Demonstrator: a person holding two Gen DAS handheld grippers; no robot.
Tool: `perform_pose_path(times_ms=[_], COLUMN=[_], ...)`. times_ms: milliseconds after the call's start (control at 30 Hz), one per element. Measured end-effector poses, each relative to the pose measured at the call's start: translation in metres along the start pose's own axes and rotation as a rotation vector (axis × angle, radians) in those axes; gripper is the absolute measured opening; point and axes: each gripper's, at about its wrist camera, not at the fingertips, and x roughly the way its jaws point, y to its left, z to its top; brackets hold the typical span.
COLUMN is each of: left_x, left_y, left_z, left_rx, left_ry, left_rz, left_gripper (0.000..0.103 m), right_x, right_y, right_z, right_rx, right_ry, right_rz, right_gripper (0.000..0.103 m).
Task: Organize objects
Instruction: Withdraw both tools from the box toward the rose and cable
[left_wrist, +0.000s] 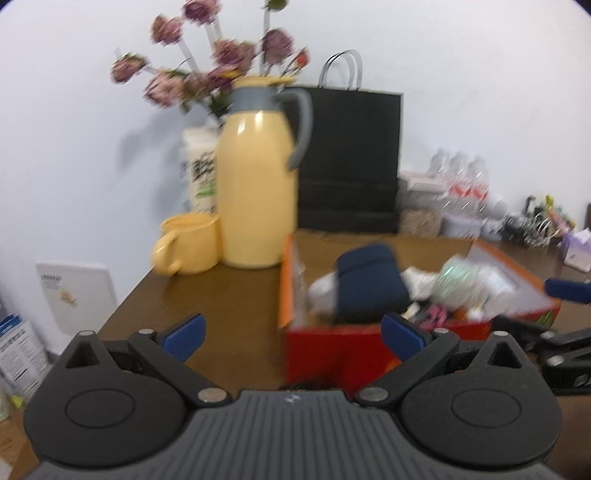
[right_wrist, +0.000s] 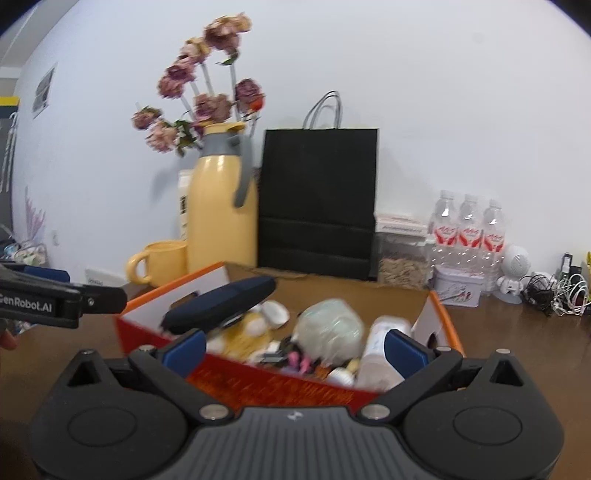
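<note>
We are holding the left gripper (left_wrist: 293, 338) and right gripper (right_wrist: 293, 349) wide, empty. The navy pouch (right_wrist: 221, 304) is lying atop the orange box (right_wrist: 280, 384) clutter ahead, long axis slanting up-right.

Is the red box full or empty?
Full. The red box has no lid on and is piled with things: a dark blue pouch, a white bottle and small items heaped up to its rim.

Box (right_wrist: 236, 384) before bag (right_wrist: 317, 199); jug (right_wrist: 218, 214) left of bag.
</note>
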Motion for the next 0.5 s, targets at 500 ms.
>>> perform_pose_path(times_ms=[500], left_x=[-0.011], left_y=[0.065], left_z=[-0.044], left_rx=[-0.075], left_ry=[0.108], left_rz=[0.06], left_gripper=[0.103], right_x=[0.026], right_y=[0.076], right_z=[-0.025], right_rx=[-0.085], right_ry=[0.202], right_rz=[0.169], right_gripper=[0.103])
